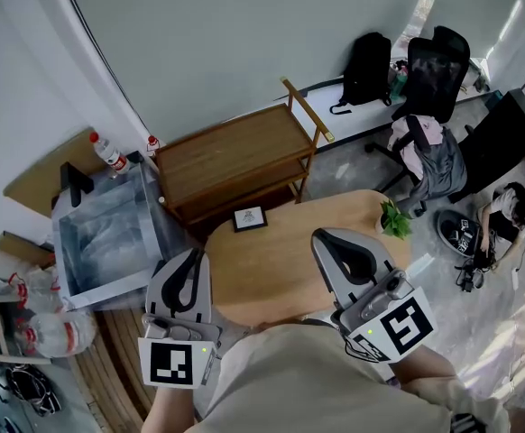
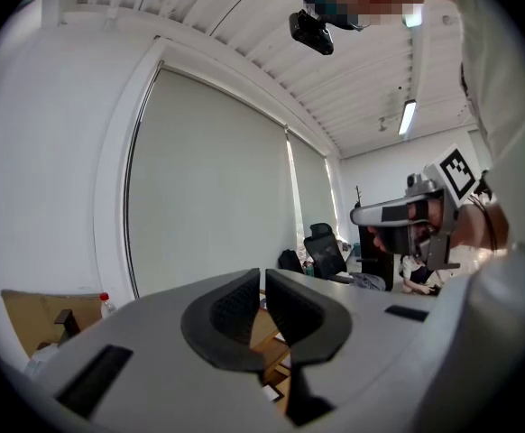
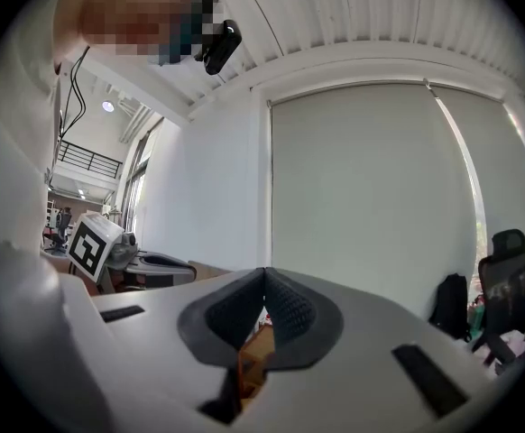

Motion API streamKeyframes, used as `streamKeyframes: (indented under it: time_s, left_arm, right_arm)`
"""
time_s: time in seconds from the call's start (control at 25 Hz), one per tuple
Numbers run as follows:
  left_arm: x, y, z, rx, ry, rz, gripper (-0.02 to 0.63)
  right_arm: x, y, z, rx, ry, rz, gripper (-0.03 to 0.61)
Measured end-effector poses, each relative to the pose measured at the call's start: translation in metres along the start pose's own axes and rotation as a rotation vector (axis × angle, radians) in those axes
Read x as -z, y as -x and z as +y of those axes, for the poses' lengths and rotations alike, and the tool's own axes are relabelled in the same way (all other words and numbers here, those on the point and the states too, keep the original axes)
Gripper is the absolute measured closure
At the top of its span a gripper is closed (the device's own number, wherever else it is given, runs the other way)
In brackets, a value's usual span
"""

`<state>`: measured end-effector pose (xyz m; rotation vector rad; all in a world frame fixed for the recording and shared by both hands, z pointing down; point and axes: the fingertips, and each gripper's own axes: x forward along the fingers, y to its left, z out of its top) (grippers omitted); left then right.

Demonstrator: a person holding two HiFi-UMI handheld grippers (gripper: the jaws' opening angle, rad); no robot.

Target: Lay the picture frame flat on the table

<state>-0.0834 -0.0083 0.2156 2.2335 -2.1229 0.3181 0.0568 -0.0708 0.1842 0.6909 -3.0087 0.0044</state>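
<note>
Picture frame (image 1: 250, 218), placed on table (image 1: 285, 278). Left gripper (image 2: 262, 276) held nearly closed, empty. Right gripper (image 3: 263, 273) held closed, empty.

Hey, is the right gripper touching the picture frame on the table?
Apart. The head view shows a stretch of bare table between the right gripper and the picture frame.

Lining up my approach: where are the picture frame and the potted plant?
picture frame (image 1: 250, 218): head view, middle of its face.
potted plant (image 1: 394, 220): head view, on its green leaves.
</note>
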Motion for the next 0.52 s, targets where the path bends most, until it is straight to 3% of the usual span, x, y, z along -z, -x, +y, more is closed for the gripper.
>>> streamKeyframes:
  time_s: [0.52]
  left_arm:
    - [0.004, 0.014, 0.002, -0.012, 0.005, 0.023, 0.594]
  right_arm:
    - [0.000, -0.006, 0.012, -0.017, 0.010, -0.008, 0.581]
